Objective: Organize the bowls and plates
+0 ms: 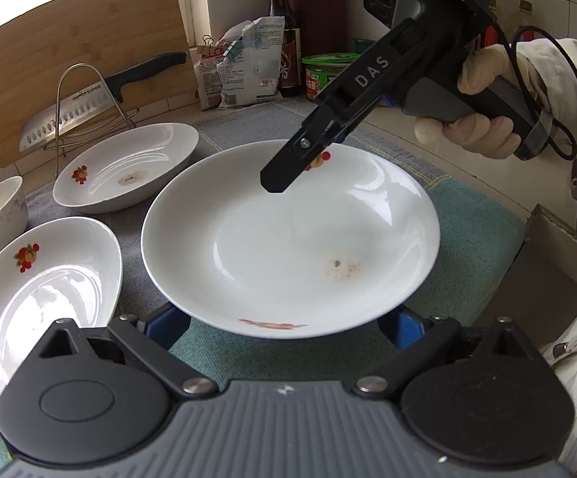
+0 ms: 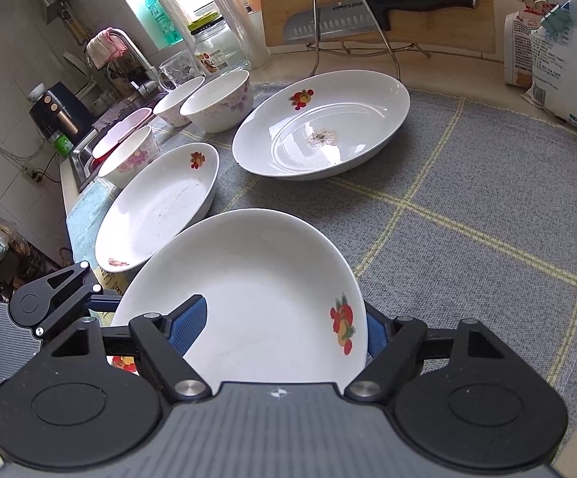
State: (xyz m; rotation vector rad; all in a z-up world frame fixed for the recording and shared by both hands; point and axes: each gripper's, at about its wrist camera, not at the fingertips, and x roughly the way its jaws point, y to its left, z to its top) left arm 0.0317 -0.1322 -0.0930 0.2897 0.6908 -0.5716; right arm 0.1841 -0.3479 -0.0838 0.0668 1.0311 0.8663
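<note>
A white plate with a red fruit print point(image 1: 288, 239) is held up over the mat; it fills the lower middle of the right wrist view point(image 2: 248, 298). My right gripper point(image 1: 288, 167) is shut on its far rim, one blue pad above the plate and one below it point(image 2: 284, 334). My left gripper point(image 1: 284, 326) is open with its blue pads under the near rim, and it shows at the left in the right wrist view point(image 2: 101, 302). Two more fruit-print plates point(image 2: 320, 123) point(image 2: 157, 207) lie on the mat. Three flowered bowls point(image 2: 218, 99) point(image 2: 177, 99) point(image 2: 129, 155) stand at the far left.
A grey and green checked mat point(image 2: 468, 199) covers the counter. A bamboo cutting board point(image 1: 89, 59) and a cleaver point(image 1: 101, 95) lean on a wire rack at the back. Bags point(image 1: 244, 63), a sauce bottle point(image 1: 284, 28) and a green-lidded tub point(image 1: 324, 75) stand behind. A sink point(image 2: 89, 151) lies at far left.
</note>
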